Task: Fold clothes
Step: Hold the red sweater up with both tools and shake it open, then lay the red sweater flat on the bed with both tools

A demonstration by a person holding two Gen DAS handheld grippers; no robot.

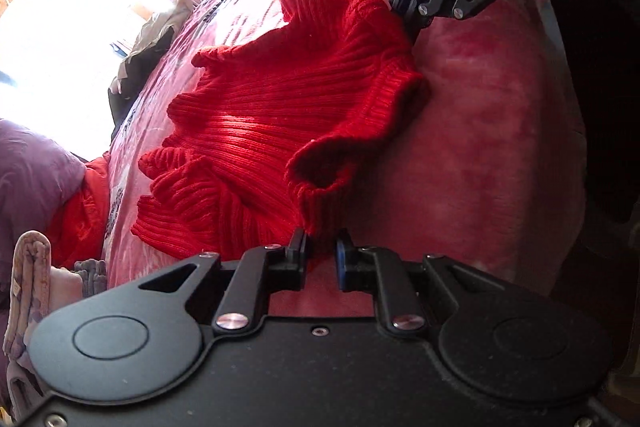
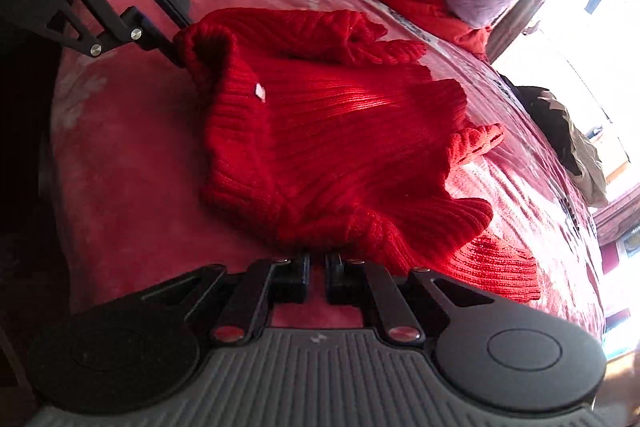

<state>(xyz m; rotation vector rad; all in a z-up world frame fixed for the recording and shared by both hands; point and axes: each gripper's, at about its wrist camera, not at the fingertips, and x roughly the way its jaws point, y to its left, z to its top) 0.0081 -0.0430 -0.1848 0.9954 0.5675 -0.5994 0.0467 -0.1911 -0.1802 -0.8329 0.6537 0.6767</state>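
A: Currently listed: red ribbed sweater [image 2: 340, 147], laid rumpled on the pink bedspread [image 2: 128, 187], hem edge nearest.

B: Left gripper [image 1: 320, 247] and right gripper [image 2: 317, 263] are each clamped on a hem corner. Corners should be drawn apart evenly, so ripples are flattened before folding.
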